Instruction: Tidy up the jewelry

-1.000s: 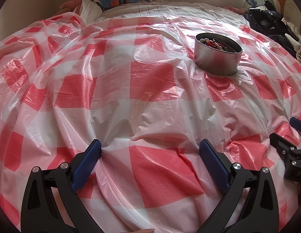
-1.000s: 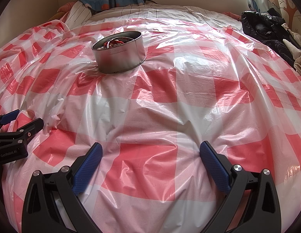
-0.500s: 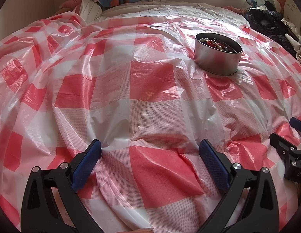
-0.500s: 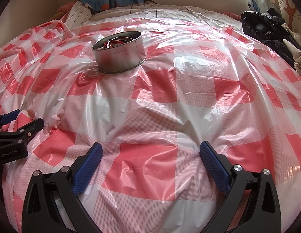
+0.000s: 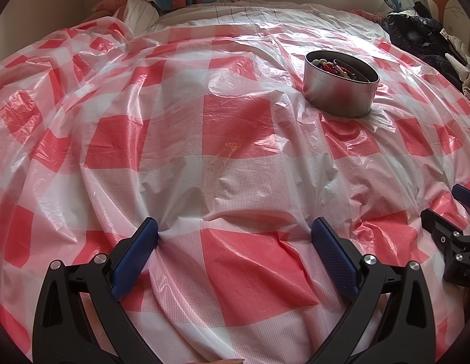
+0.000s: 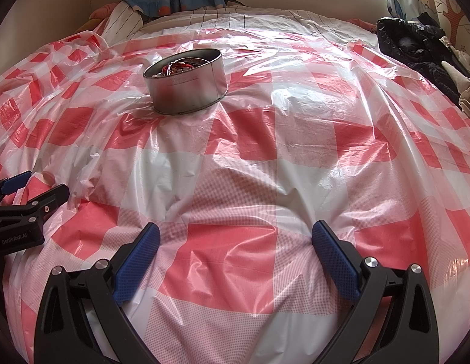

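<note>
- Nearest, the left gripper (image 5: pixel 235 239) rests low on the plastic sheet (image 5: pixel 235 127), jaws spread wide and holding nothing.
- The right gripper (image 6: pixel 235 242) sits just beside it, likewise wide open and empty; each shows at the edge of the other's view.
- Compared with a second ago, nothing has shifted: both grippers and the sheet's wrinkles sit where they were. This looks like a pause, either before sorting begins or once it is over.
- Farther out, the round metal tin (image 6: pixel 186 82) stands upright on the checked sheet covering the bed, well apart from both grippers.
- Inside it lies the jewelry (image 5: pixel 335 66), a tangle of red and pale beads; single pieces are too small to tell.
- No loose jewelry shows on the sheet.
- Farthest, dark clothes (image 6: pixel 417 48) lie at the bed's right edge.
</note>
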Tool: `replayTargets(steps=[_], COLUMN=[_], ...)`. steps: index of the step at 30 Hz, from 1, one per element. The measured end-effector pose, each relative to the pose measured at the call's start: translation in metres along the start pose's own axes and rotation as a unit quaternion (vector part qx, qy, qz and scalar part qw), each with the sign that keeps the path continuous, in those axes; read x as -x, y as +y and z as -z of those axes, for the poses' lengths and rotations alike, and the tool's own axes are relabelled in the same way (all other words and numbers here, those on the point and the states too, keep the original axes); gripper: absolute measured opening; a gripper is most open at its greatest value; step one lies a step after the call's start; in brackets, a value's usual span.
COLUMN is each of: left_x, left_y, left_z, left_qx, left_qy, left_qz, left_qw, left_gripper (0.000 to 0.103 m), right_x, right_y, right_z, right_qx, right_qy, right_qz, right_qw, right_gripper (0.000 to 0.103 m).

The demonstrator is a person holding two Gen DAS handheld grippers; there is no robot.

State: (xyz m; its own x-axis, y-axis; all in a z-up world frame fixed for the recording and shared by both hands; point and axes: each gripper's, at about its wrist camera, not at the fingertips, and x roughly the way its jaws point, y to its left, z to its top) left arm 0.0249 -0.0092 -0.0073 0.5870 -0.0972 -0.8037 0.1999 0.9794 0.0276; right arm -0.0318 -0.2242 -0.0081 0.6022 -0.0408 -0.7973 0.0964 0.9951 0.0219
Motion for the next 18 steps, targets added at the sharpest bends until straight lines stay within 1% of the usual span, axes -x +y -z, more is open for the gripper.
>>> replayTargets(steps=[10,18], left_x=[0.0015,0.0014], left_y=[-0.0018,-0.0053], left_z=[0.0025,0.0035], left_qx=[-0.001,-0.009], left_qy=[-0.008,-0.005], left_qz=[0.002,-0.015], left_qw=[1.0000,0.9998], left_gripper=[0.097,0.097], right_x=[0.0000,0.0000], right_y=[-0.0013,-0.0012], right_z=[-0.0005,-0.0003], right_qx=[-0.002,-0.002], right_qy=[-0.002,-0.002], right_qz=[-0.003,-0.002], right_qw=[1.000,1.000], right_gripper=[0.096,0.096])
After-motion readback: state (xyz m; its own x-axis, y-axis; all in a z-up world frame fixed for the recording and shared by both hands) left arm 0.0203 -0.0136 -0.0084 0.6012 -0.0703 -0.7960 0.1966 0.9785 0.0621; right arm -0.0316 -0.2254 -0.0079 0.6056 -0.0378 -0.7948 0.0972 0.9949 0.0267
